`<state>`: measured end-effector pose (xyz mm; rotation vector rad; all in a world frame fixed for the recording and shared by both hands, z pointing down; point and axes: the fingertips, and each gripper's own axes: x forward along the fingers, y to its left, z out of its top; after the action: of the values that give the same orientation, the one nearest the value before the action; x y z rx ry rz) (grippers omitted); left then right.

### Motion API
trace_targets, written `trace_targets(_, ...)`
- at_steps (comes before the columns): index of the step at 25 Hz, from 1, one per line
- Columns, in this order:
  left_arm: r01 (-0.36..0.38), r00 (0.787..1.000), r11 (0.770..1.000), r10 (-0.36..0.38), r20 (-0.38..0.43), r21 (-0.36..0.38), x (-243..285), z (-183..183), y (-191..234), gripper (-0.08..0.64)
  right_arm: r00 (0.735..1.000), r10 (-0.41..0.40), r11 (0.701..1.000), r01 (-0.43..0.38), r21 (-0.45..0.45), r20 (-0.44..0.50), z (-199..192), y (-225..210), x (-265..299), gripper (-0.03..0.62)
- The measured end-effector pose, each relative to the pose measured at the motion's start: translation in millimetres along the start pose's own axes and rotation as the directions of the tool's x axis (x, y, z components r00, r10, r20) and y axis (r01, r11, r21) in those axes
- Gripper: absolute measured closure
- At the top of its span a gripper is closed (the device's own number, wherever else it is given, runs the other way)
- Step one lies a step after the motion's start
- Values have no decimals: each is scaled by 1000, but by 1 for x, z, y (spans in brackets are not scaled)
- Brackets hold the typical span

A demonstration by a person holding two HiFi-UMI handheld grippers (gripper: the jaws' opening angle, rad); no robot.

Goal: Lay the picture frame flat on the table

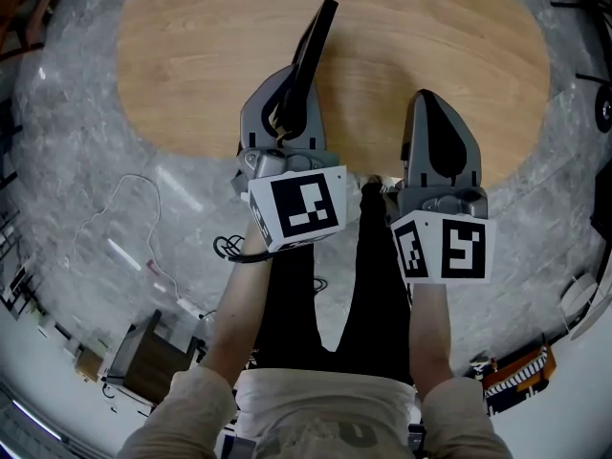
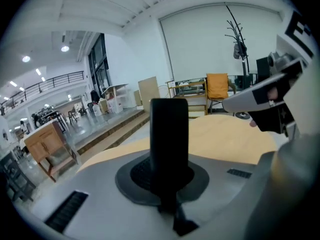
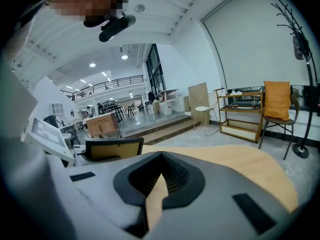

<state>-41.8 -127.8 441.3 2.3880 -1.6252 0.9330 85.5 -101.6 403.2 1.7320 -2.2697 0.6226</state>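
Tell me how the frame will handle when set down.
The frame stands straight out of the left gripper, so it is probably stiff. It looks thin edge-on, so stood on the table it would likely tip. One pinch holds it, so likely light.

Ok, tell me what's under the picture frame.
Only the wooden table shows under the picture frame. The left gripper covers its lower end, so contact cannot be seen.
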Motion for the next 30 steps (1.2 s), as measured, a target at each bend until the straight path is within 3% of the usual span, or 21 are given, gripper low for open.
trace_targets(3,-15,1000,990,18,-22,142,11,-6,-7,541,1000,1,1000,-1,-9,-16,-4,-2,-3,586)
trace_targets(6,-3,999,954,14,-36,301,23,-13,-14,541,1000,2,1000,-2,-17,-31,-8,-5,-3,586)
trace_targets(8,9,999,918,10,-44,395,31,-19,-18,540,999,0,1000,0,-19,-38,-10,-7,-3,586)
trace_targets(13,28,997,806,16,-69,591,54,-33,-21,540,998,-9,1000,8,-27,-54,-15,-14,0,586)
trace_targets(20,53,989,714,57,-133,698,76,-50,-23,540,997,1,999,-4,-38,-71,-18,-11,-4,586)
trace_targets(30,94,983,653,60,-175,751,90,-61,-27,540,994,32,999,-35,-36,-100,-27,-1,-2,586)
